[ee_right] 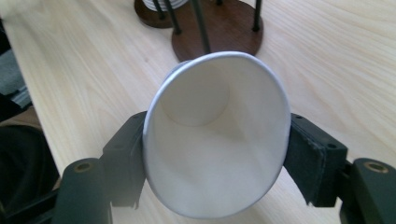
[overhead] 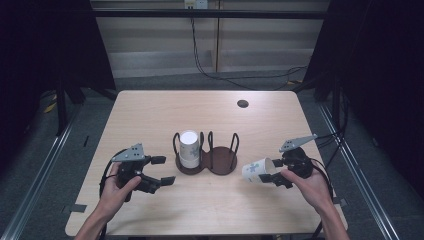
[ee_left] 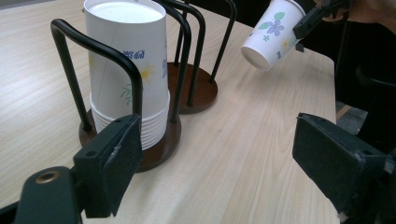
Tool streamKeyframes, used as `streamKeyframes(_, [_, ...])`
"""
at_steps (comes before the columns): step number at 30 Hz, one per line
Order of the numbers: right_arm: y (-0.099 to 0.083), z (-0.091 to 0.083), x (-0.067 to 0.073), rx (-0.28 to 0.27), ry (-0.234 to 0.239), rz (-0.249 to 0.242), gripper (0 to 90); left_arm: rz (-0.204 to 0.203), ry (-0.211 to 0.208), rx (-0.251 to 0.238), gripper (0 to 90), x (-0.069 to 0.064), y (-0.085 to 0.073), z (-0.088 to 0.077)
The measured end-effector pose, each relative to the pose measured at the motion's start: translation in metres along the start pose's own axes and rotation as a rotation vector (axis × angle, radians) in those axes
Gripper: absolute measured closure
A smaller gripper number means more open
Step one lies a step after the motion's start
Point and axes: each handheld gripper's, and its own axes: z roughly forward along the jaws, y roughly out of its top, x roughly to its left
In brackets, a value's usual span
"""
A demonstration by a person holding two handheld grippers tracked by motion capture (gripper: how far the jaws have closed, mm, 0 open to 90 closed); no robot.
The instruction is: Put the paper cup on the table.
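— While your right gripper [overhead: 270, 176] has that single paper cup [overhead: 254, 169] squeezed between its jaws, tell me where you stand.

— You hold the cup on its side above the table [overhead: 150, 107], just right of the holder [overhead: 206, 161], base pointing toward it. From the right gripper view you look straight into the open mouth [ee_right: 217, 140], both pads pressed against the wall and bending the rim a little oval.

— And the holder itself?

— Two wire-hooped bays on brown discs. Your left bay carries the stack of cups [ee_left: 129, 74], upside down; the right bay [overhead: 222, 159] is bare.

— So how far along would you call it?

— Midway, I'd judge. The cup is off the stack and in your grip, but it sits in neither bay yet. Seating it is what's left, likely in the bare bay.

— My left gripper [overhead: 162, 170]?

— Jaws well apart, nothing between them, waiting near the stack.
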Motion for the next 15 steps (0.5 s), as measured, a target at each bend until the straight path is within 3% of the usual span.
streamKeyframes(15, [0.024,-0.010,-0.021,0.070,-0.112,0.019,29.4,0.007,0.001,0.023,15.8,-0.001,-0.002,0.003])
